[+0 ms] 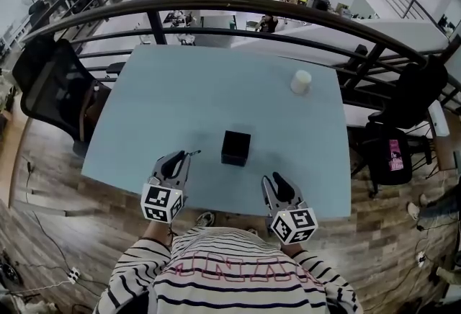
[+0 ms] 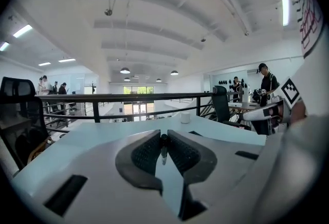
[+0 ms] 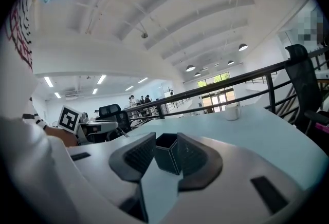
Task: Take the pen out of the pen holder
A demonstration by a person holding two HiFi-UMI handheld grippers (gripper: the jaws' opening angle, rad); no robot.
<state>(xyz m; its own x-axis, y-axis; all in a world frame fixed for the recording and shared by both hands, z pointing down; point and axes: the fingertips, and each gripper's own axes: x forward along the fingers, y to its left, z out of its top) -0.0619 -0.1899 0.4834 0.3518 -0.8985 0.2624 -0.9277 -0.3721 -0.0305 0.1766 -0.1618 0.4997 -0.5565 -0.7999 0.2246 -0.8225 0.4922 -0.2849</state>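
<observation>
A person stands at a pale blue surface (image 1: 180, 89), a gripper in each hand. The pen (image 1: 193, 153) is already out of the black holder (image 1: 236, 147). It is pinched in the left gripper (image 1: 180, 155), whose jaws are nearly together on the thin barrel, just near-left of the holder. The pen's short exposed end pokes right, toward the holder. Its long axis seems roughly level, though the gripper hides most of it. The pen is probably light, stiff and smooth, so it may pivot or slip; a mid-barrel hold looks safest. The right gripper (image 1: 277, 177) is empty, its jaws apart, near-right of the holder and clear of it.
</observation>
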